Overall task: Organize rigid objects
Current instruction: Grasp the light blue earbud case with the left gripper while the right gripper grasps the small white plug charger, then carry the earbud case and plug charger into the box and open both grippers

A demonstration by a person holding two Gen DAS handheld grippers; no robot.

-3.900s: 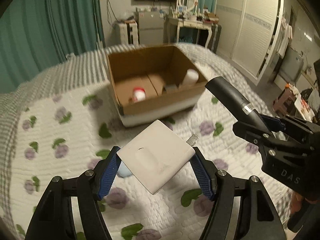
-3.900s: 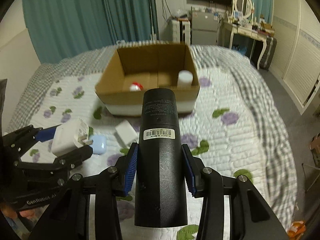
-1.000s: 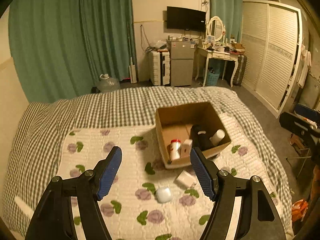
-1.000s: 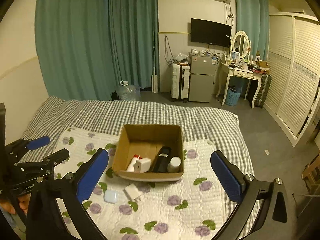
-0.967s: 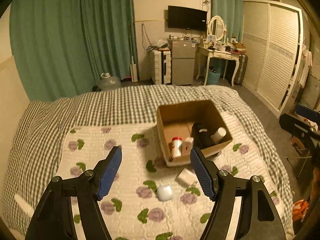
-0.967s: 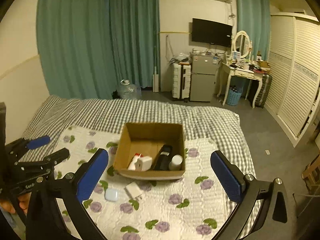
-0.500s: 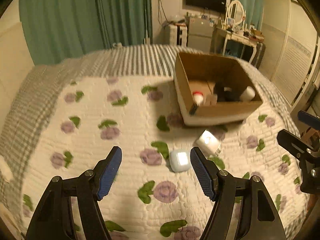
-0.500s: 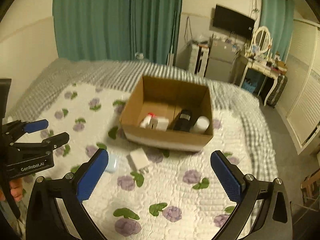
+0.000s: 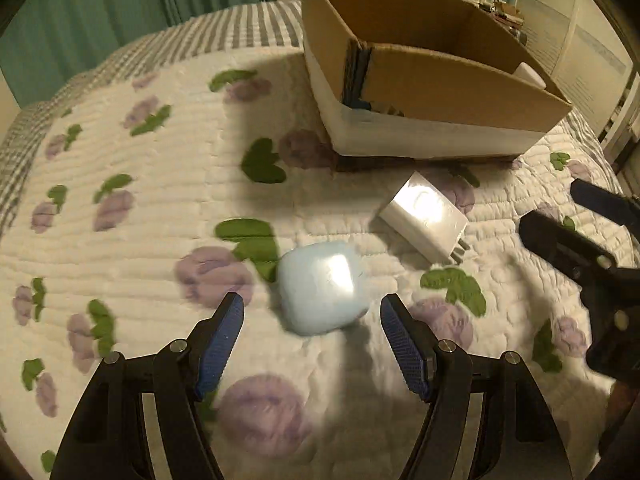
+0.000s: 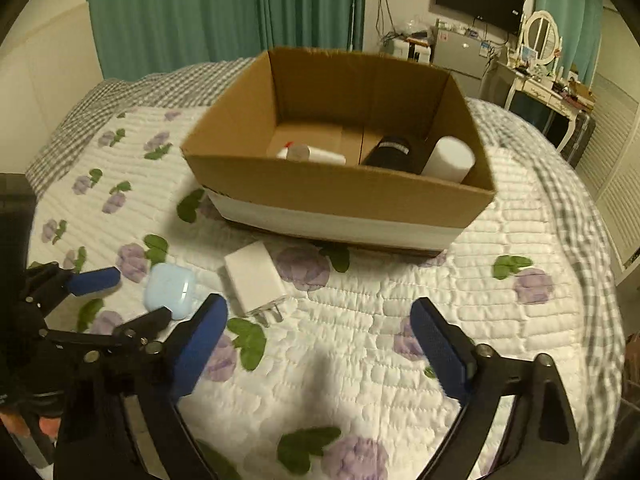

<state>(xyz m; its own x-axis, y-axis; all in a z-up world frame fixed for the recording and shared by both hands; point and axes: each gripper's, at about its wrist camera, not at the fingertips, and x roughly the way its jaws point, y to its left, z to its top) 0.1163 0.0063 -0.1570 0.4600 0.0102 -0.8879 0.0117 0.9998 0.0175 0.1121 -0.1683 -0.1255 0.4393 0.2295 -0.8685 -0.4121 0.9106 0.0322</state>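
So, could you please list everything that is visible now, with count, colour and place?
cardboard box: one, brown with white lower band, on the bed
black cylinder: one, black, in the box
white cylinder: one, white, in the box, right side
bottle: one, white, in the box, left side
charger: one, white, on the quilt before the box
earbud case: one, pale blue, beside the charger
quilt: one, white, floral
left tool: open, at the case
right tool: open, empty
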